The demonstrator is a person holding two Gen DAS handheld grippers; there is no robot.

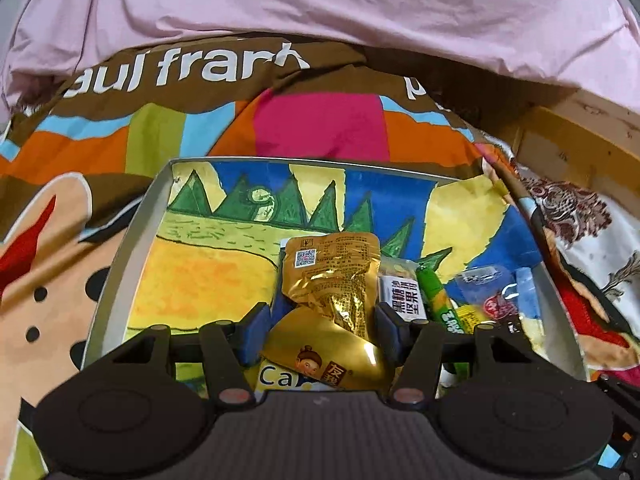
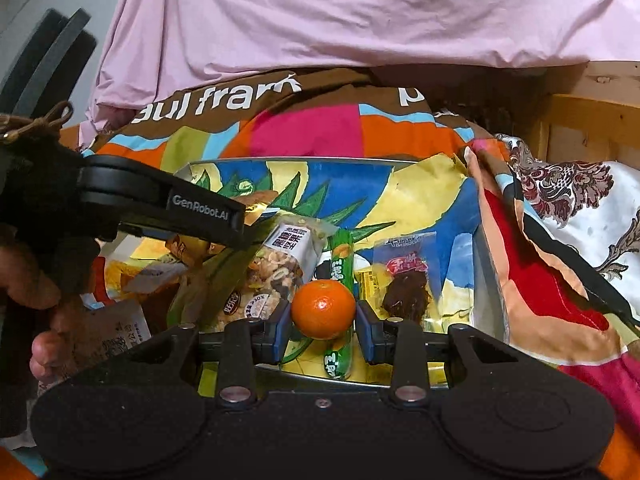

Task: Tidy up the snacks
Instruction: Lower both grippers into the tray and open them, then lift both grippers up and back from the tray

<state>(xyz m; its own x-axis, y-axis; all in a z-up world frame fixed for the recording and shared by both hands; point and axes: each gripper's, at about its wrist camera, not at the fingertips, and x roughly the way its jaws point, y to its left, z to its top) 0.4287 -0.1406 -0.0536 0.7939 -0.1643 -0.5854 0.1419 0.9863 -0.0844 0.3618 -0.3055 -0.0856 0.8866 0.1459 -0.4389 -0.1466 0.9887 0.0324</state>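
A grey tray [image 1: 132, 224] lined with a bright painted sheet lies on the bed. My left gripper [image 1: 324, 328] is shut on a gold foil snack packet [image 1: 332, 276] and holds it over the tray's near side. My right gripper [image 2: 323, 320] is shut on an orange mandarin [image 2: 323, 309] above the tray [image 2: 486, 280]. Under it lie a nut bar packet [image 2: 276, 268], a green candy tube [image 2: 340, 264] and a clear pouch with dark dried fruit [image 2: 406, 280]. The left gripper's body [image 2: 160, 204] crosses the left of the right wrist view.
A colourful "paul frank" cloth [image 1: 320, 124] covers the bed around the tray. A pink sheet [image 1: 320, 0] hangs behind. A wooden frame [image 2: 592, 128] stands at the right. More snack packets [image 2: 116, 328] lie at the tray's left by the person's hand [image 2: 36, 280].
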